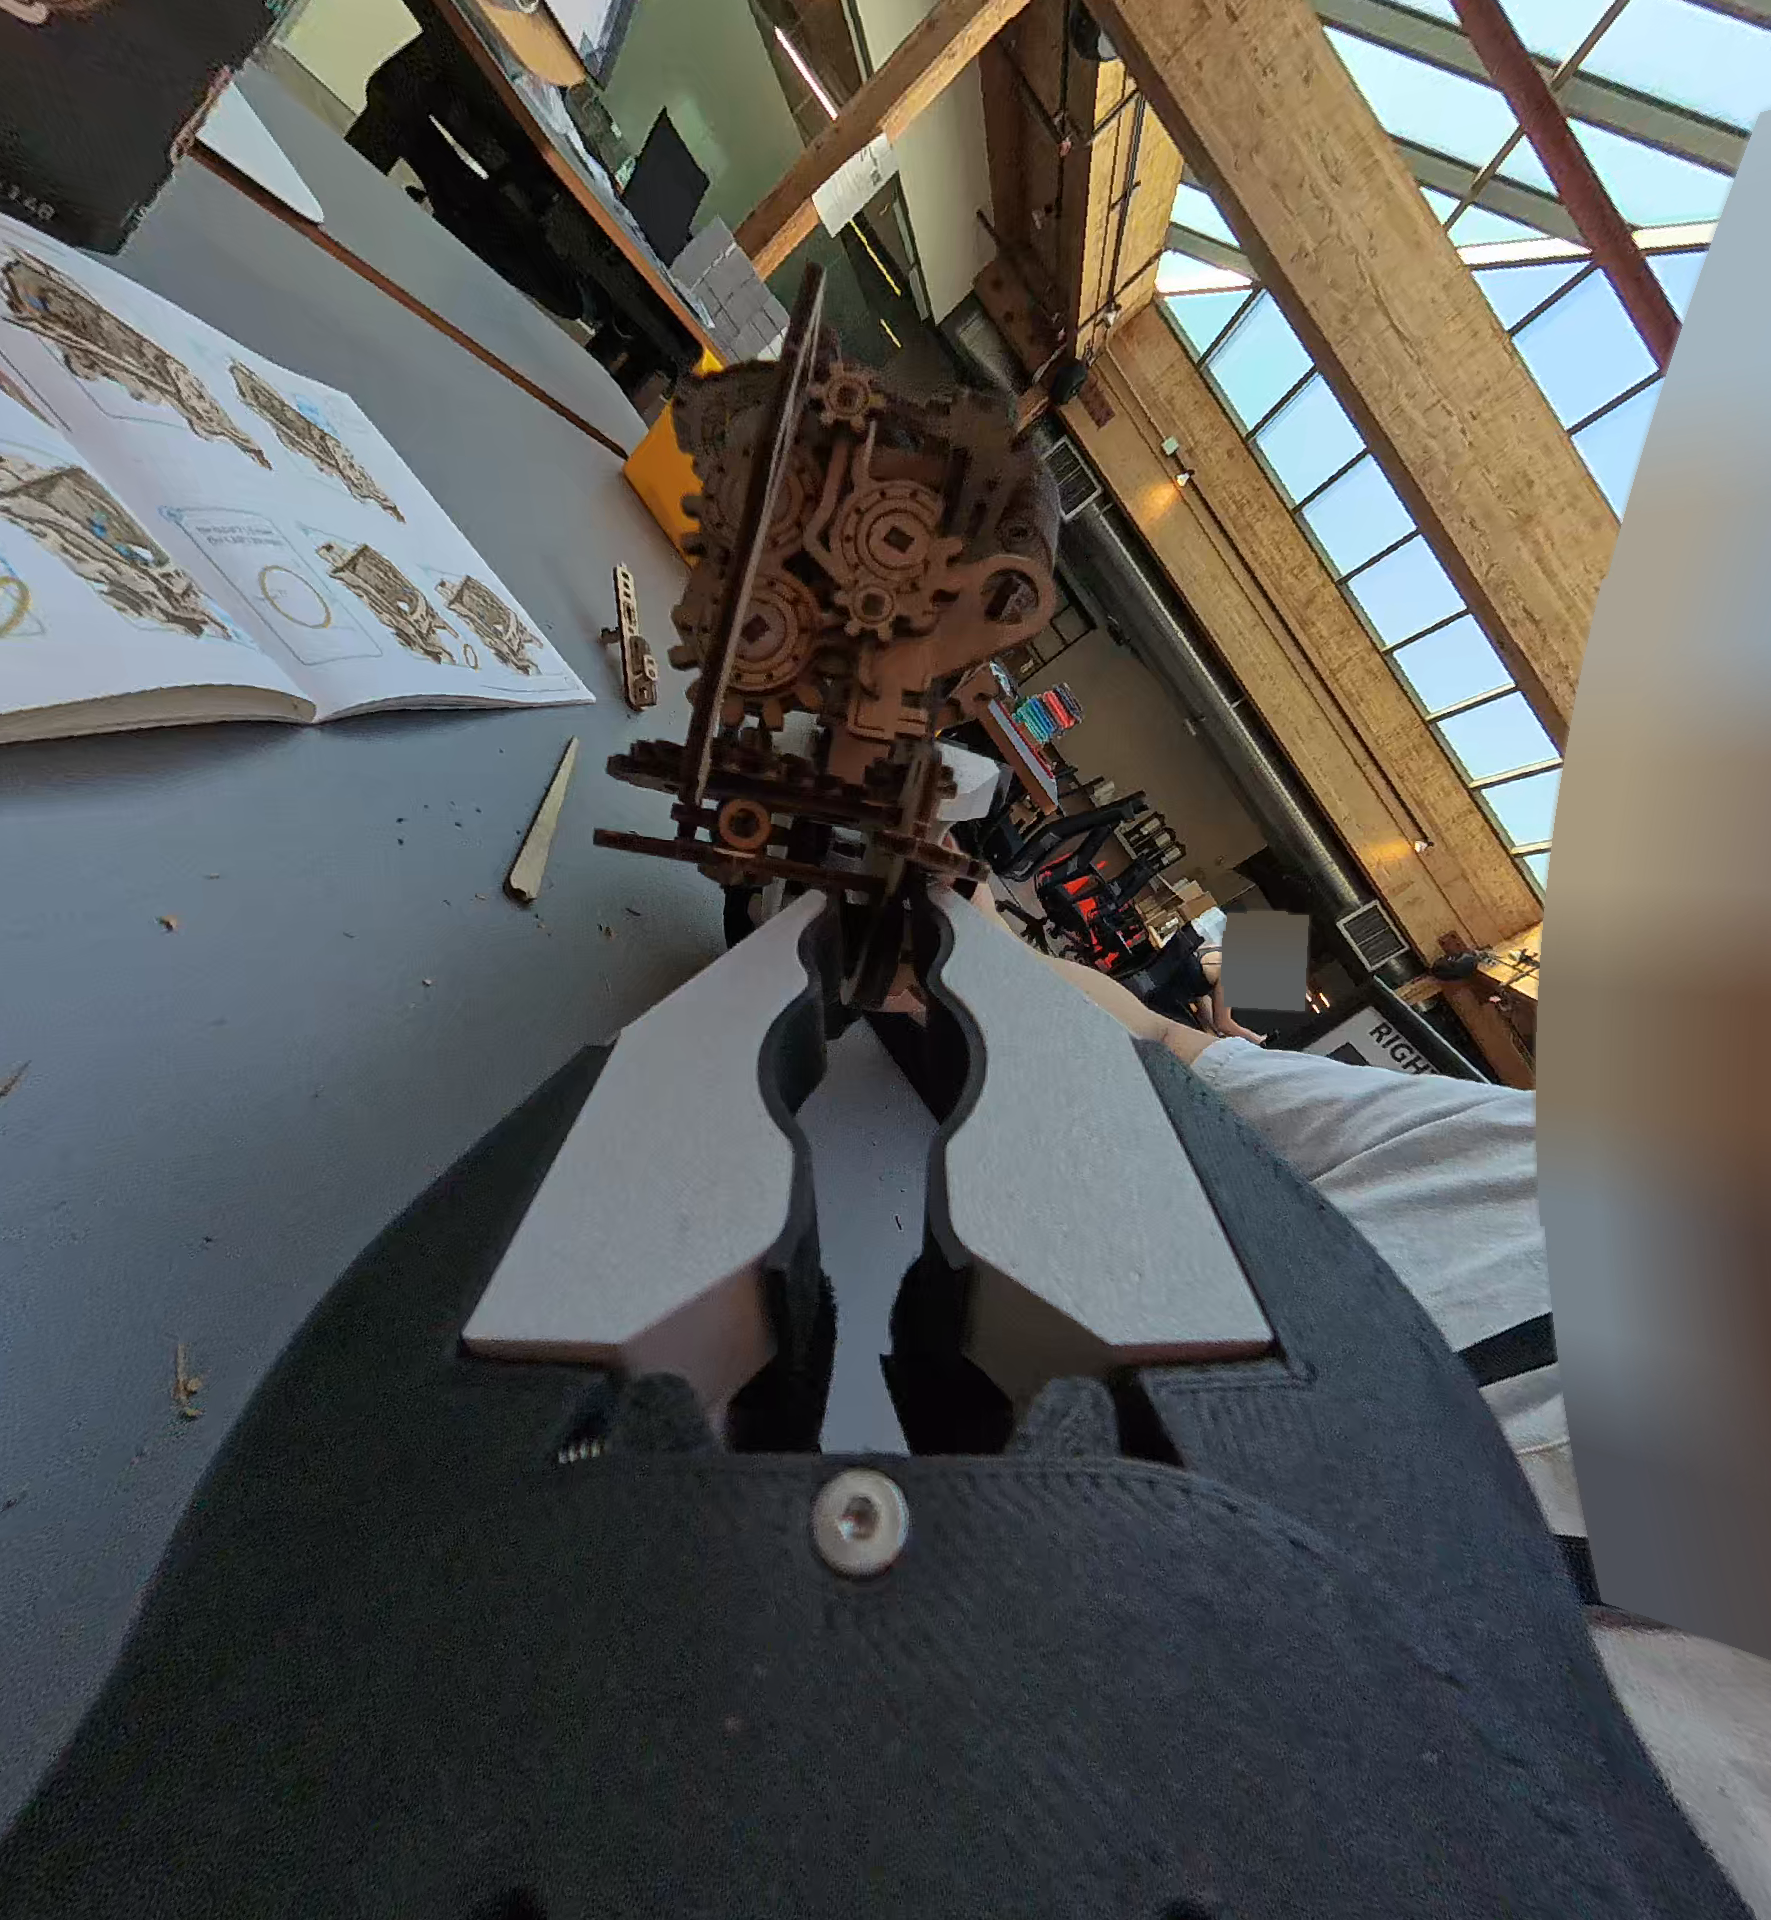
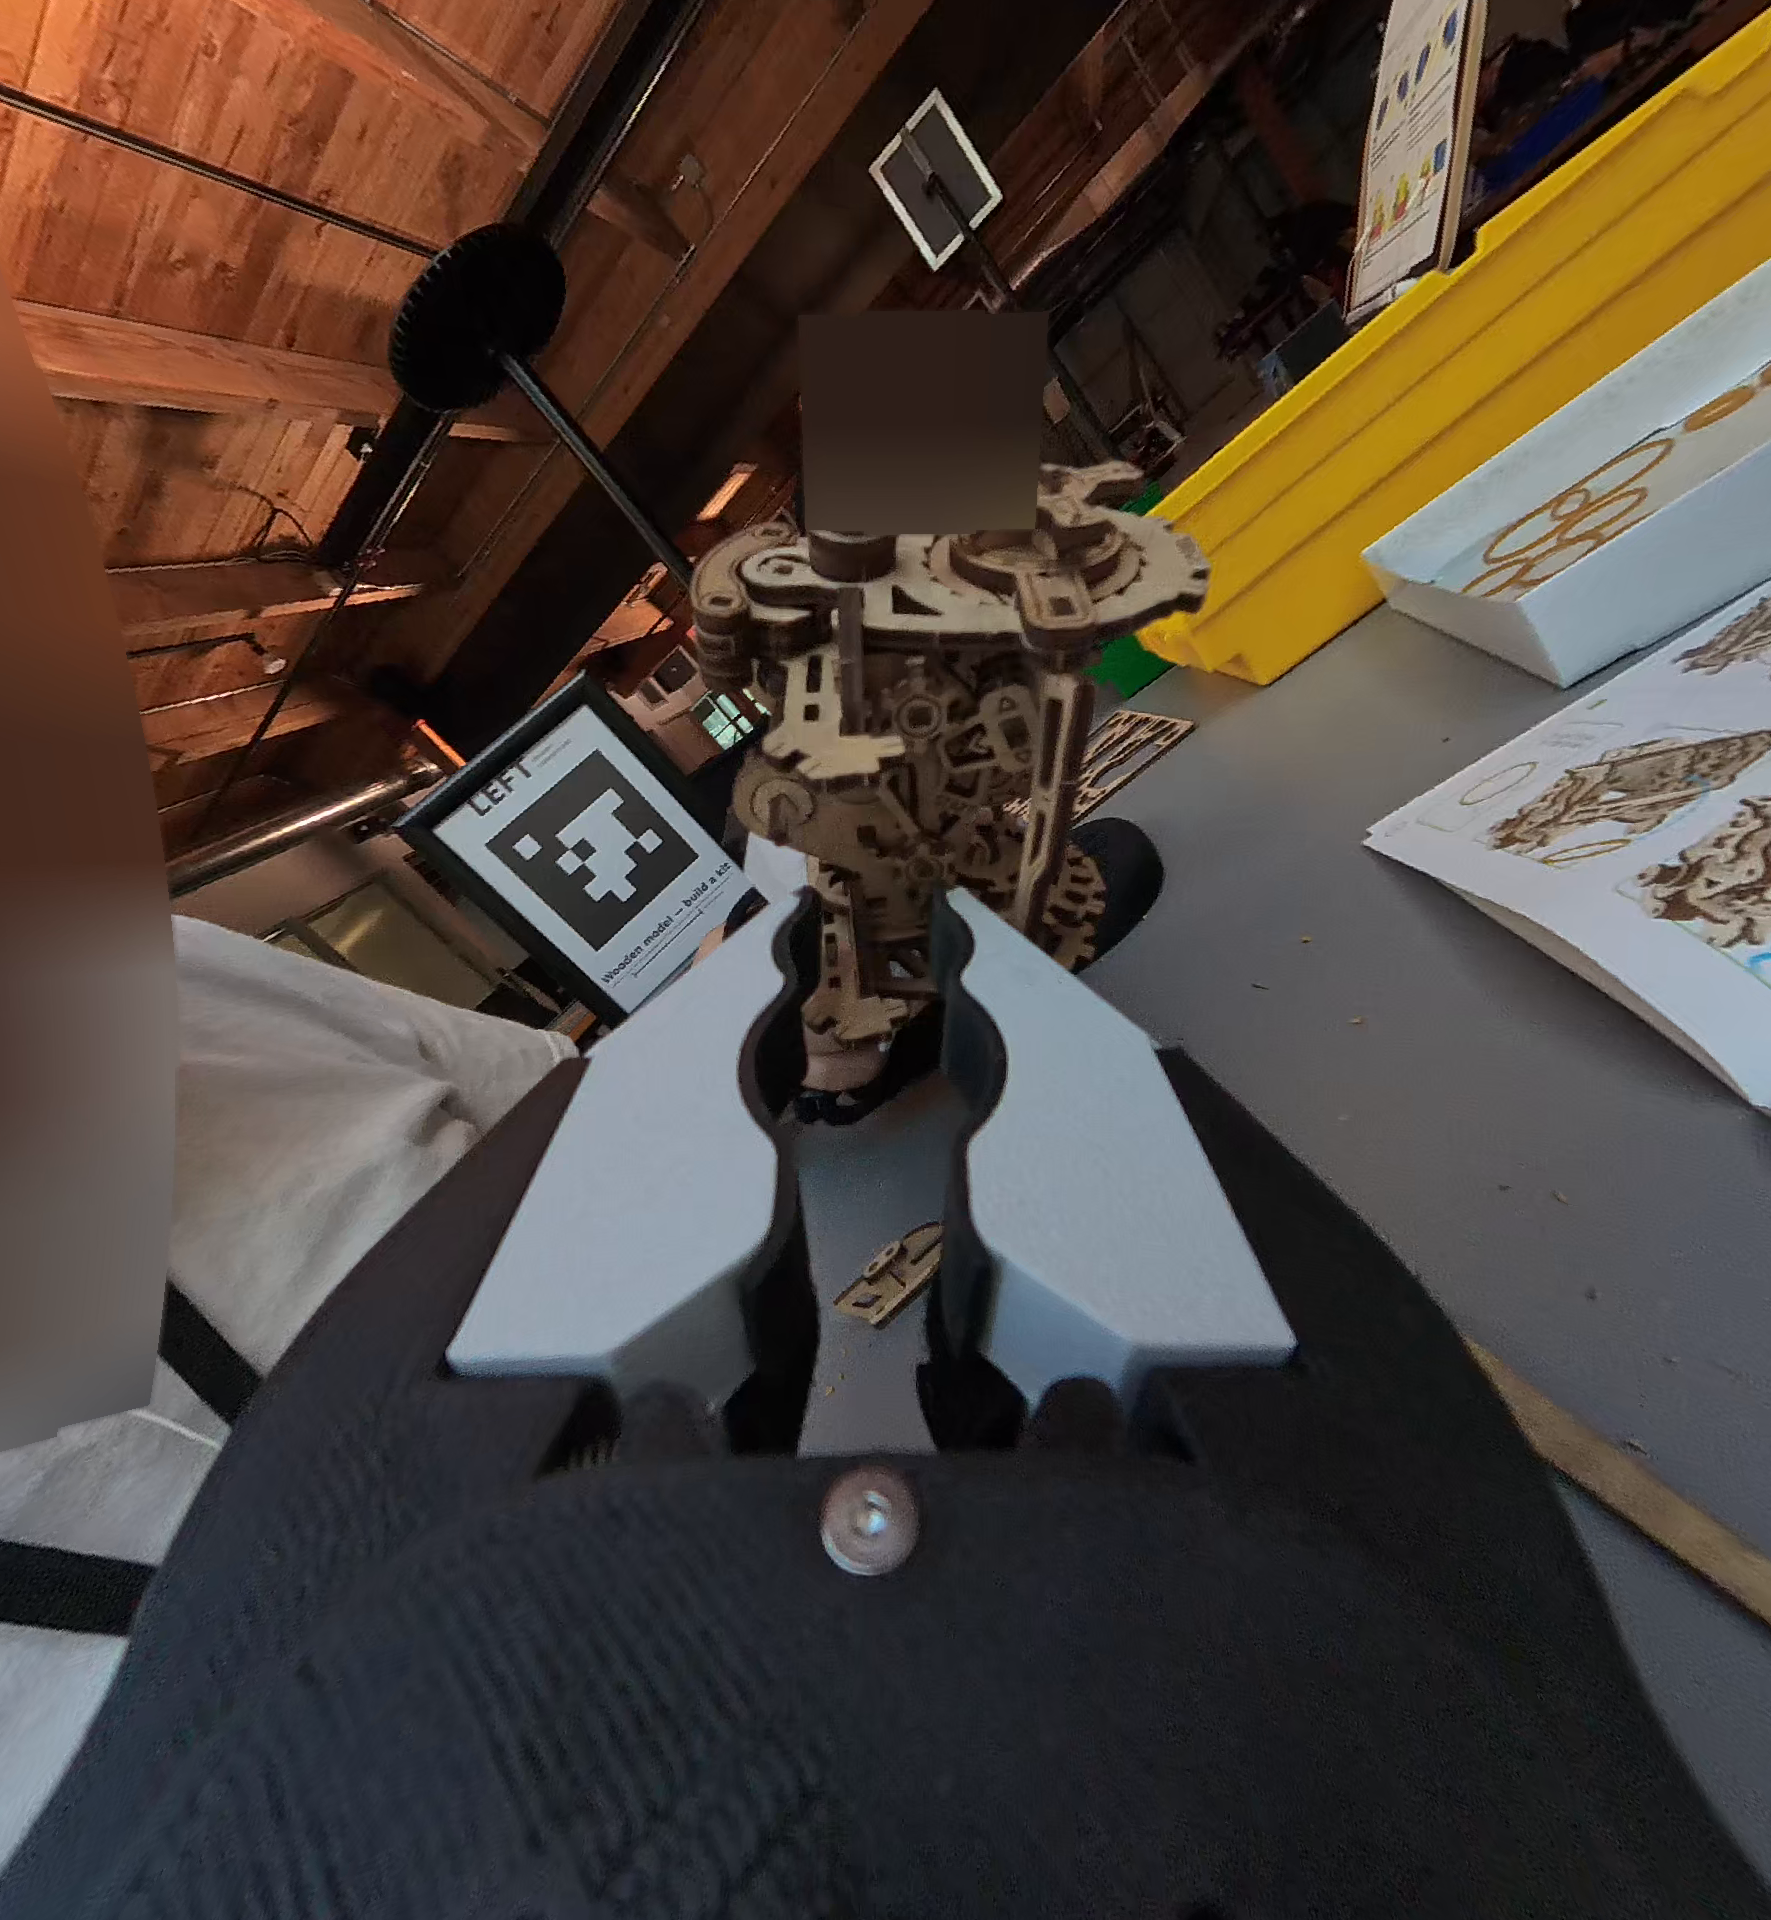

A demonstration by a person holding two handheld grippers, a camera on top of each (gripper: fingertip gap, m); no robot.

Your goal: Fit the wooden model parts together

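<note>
A wooden model (image 1: 860,540) made of gears and fretted plates is held in the air above the grey table (image 1: 237,1039). My left gripper (image 1: 881,920) is shut on its lower end. In the right wrist view the same model (image 2: 922,748) stands upright, and my right gripper (image 2: 876,925) is shut on its lower part from the opposite side. The left gripper's marker plate (image 2: 590,842) shows behind the model. A small loose wooden part (image 2: 891,1288) lies on the table under my right fingers. Another small part (image 1: 632,644) and a wooden stick (image 1: 543,821) lie near the booklet.
An open instruction booklet (image 1: 185,520) lies on the left of the table and also shows in the right wrist view (image 2: 1639,862). A white tray (image 2: 1608,582) with a wooden sheet, yellow bins (image 2: 1432,416) and a black box (image 1: 60,114) stand at the back. A person's sleeve (image 1: 1380,1174) is close.
</note>
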